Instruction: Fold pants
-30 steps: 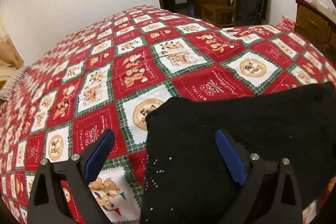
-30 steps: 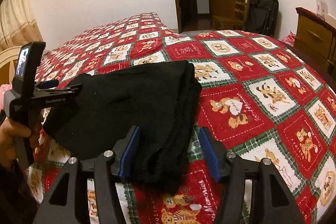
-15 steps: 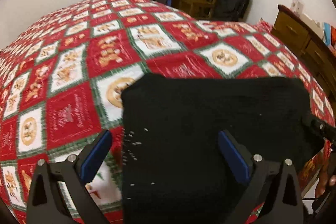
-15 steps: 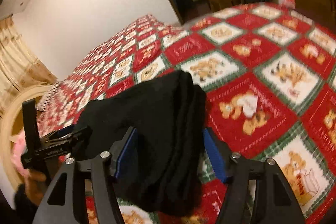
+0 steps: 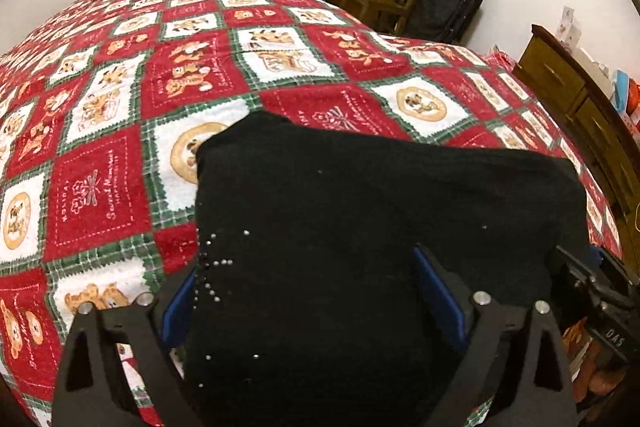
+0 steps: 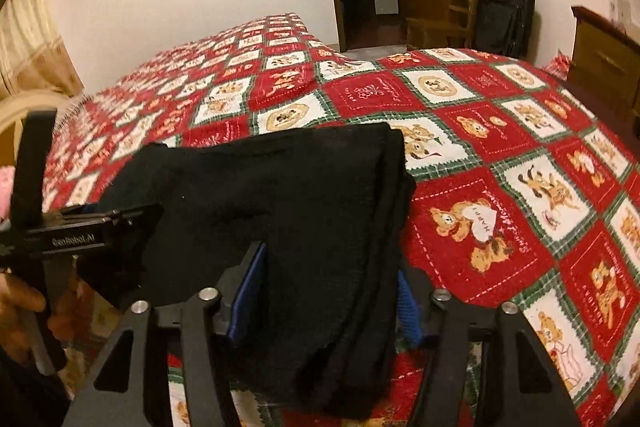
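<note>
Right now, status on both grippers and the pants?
Left gripper and right gripper closing, black pants between jaws. Pants folded on bedspread. Nothing in the way.

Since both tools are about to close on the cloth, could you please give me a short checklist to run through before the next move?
1. Pants lie folded on the bedspread: ok.
2. Cloth between the jaws of the right tool, which are closing on the thick layered edge: ok.
3. Cloth between the jaws of the left tool, also closing: ok.
4. Left tool's pads already pressing the cloth: cannot tell; the jaws stand wide over the studded corner.
5. All layers caught at the right edge: cannot tell; the lower ones are hidden.
6. Bedspread beyond the pants free of other things: ok.
</note>
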A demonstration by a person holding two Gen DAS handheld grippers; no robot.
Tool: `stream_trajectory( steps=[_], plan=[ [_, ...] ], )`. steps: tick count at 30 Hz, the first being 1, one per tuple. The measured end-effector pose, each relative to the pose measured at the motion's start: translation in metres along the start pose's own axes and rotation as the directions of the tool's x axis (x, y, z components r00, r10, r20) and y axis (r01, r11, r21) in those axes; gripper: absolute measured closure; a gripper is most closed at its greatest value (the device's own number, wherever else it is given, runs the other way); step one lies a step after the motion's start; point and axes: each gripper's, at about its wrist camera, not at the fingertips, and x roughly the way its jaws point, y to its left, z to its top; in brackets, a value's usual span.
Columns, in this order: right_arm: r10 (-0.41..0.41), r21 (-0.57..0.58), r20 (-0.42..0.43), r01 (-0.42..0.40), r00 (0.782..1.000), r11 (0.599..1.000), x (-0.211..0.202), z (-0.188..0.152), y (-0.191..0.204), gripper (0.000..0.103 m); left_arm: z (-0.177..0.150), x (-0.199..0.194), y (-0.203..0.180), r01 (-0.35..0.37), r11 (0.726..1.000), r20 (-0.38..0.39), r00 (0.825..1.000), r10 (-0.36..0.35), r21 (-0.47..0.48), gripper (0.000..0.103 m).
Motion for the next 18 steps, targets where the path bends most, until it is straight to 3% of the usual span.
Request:
stream_trajectory(
  steps=[2, 4, 10, 14, 16, 18],
  plan=[
    [0.002, -0.012, 0.004, -0.002, 1.000, 1.000, -0.001, 0.000, 0.002, 0.057, -0.001, -0.002, -0.003, -0.001, 1.000, 0.014, 1.000, 0.001, 0.010, 0.017],
    [-0.007, -0.027, 0.008, 0.007, 1.000, 1.000, -0.002, -0.001, 0.006, 0.061, -0.002, -0.005, -0.008, 0.007, 1.000, 0.024, 1.000, -0.008, 0.029, 0.036],
    [0.042, 0.003, -0.002, -0.042, 0.999, 0.999, -0.008, 0.004, 0.009, 0.071, 0.000, -0.015, -0.014, 0.010, 0.999, 0.050, 0.999, -0.012, 0.030, 0.064],
    [0.078, -0.010, 0.023, -0.077, 0.997, 0.997, -0.022, 0.013, 0.022, 0.072, 0.005, -0.030, -0.010, 0.034, 0.999, 0.069, 0.997, -0.034, 0.011, 0.070],
    [0.100, -0.027, 0.044, -0.099, 0.994, 0.995, -0.031, 0.021, 0.031, 0.072, 0.008, -0.041, -0.008, 0.032, 0.999, 0.096, 0.995, -0.032, 0.004, 0.083],
    [0.121, -0.050, 0.064, -0.118, 0.991, 0.992, -0.040, 0.029, 0.042, 0.073, 0.013, -0.053, -0.005, 0.028, 1.000, 0.125, 0.992, -0.028, 0.004, 0.083]
  ],
)
